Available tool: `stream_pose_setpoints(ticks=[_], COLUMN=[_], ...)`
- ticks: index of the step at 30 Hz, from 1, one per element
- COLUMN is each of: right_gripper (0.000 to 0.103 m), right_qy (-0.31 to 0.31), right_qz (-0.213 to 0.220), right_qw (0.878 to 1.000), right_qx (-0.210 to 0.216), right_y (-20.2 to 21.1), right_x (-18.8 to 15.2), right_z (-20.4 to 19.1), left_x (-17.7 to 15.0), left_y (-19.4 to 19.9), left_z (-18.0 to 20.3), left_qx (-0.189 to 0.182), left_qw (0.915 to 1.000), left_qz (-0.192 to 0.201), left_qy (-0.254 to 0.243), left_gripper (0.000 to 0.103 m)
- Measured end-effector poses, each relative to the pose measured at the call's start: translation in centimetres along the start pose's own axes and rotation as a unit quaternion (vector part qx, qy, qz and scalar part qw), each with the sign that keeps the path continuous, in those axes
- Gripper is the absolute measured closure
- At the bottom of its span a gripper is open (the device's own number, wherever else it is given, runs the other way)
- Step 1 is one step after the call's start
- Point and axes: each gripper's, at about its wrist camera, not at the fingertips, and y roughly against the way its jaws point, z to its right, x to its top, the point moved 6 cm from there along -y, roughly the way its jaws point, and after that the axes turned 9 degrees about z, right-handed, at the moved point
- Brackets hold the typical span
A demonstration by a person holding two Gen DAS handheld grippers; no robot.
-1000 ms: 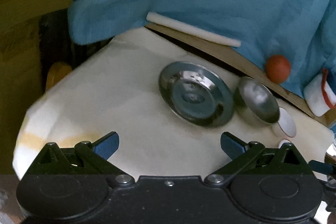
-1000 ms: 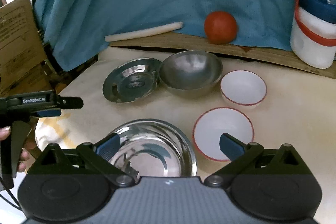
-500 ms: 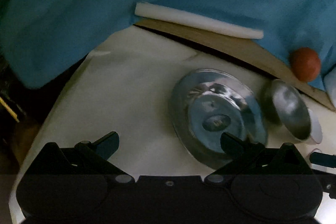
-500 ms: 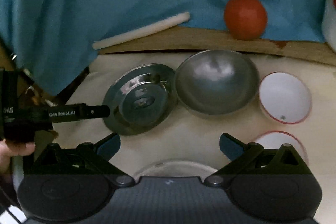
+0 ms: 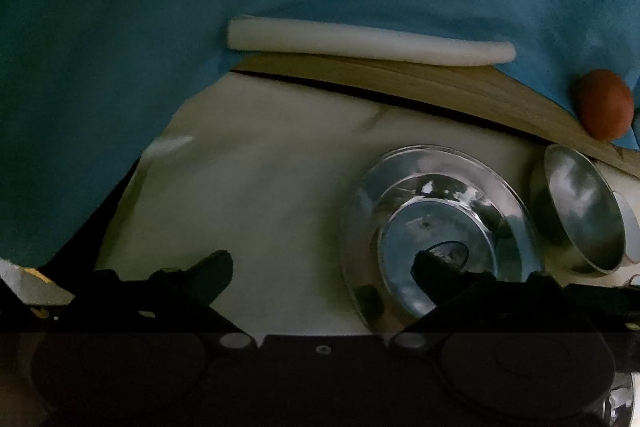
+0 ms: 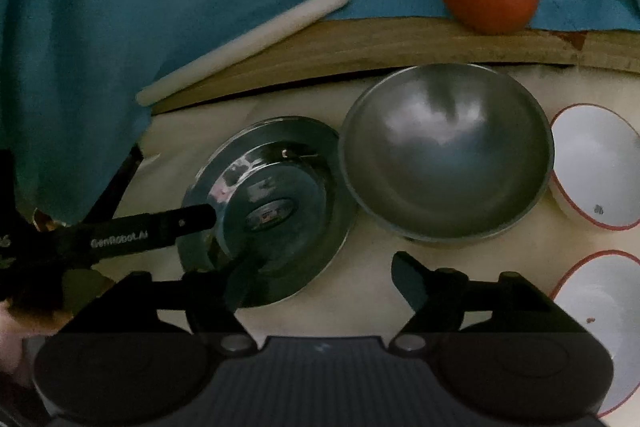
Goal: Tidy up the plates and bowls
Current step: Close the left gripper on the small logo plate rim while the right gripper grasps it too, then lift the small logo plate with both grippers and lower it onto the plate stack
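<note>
Both tongs, left tongs (image 5: 322, 269) and right tongs (image 6: 320, 277), have just been narrowing yet gape empty, now straddling the steel plate's (image 6: 268, 207) opposite rims, so lifting looks imminent.

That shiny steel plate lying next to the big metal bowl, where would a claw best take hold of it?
Probably by the wide flat rim of the steel plate, on the side away from the metal bowl, which touches or nearly touches its other edge. The plate lies low on the table, so one finger must slip under the rim. The left claw already straddles that edge, open.
</note>
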Motion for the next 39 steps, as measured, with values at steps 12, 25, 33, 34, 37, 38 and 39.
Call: stream_pose_setpoints(ticks=[12, 25, 33, 34, 37, 38, 39], right_gripper=[0.064, 0.080, 0.080, 0.080, 0.080, 0.080, 0.080], right_qy=[-0.014, 0.001, 0.012, 0.015, 0.027, 0.030, 0.033], right_qz=[-0.007, -0.007, -0.019, -0.020, -0.020, -0.019, -0.017], right_qw=[1.000, 1.000, 0.999, 0.999, 0.999, 0.999, 0.998], right_qx=[-0.004, 0.010, 0.027, 0.030, 0.039, 0.042, 0.044], right_y=[-1.3, -1.4, -0.6, -0.4, 0.6, 0.9, 1.2], right_x=[0.2, -0.1, -0.6, -0.6, -0.8, -0.8, -0.9], right_z=[0.5, 0.1, -0.3, -0.3, -0.5, -0.5, -0.5], left_x=[0.3, -0.3, -1.4, -1.6, -2.2, -2.4, -2.6], left_y=[-0.7, -0.1, 1.6, 2.0, 3.4, 3.8, 4.3], left_z=[1.2, 0.7, 0.8, 0.8, 1.1, 1.3, 1.5], left_qx=[-0.031, -0.045, -0.032, -0.031, -0.029, -0.030, -0.031], left_qw=[0.9995, 0.9986, 0.9988, 0.9988, 0.9987, 0.9986, 0.9985], left_qz=[0.000, 0.001, 0.004, 0.005, 0.012, 0.014, 0.017], left_qy=[0.011, 0.029, 0.037, 0.038, 0.040, 0.042, 0.043], left_gripper=[0.063, 0.083, 0.084, 0.084, 0.084, 0.084, 0.084])
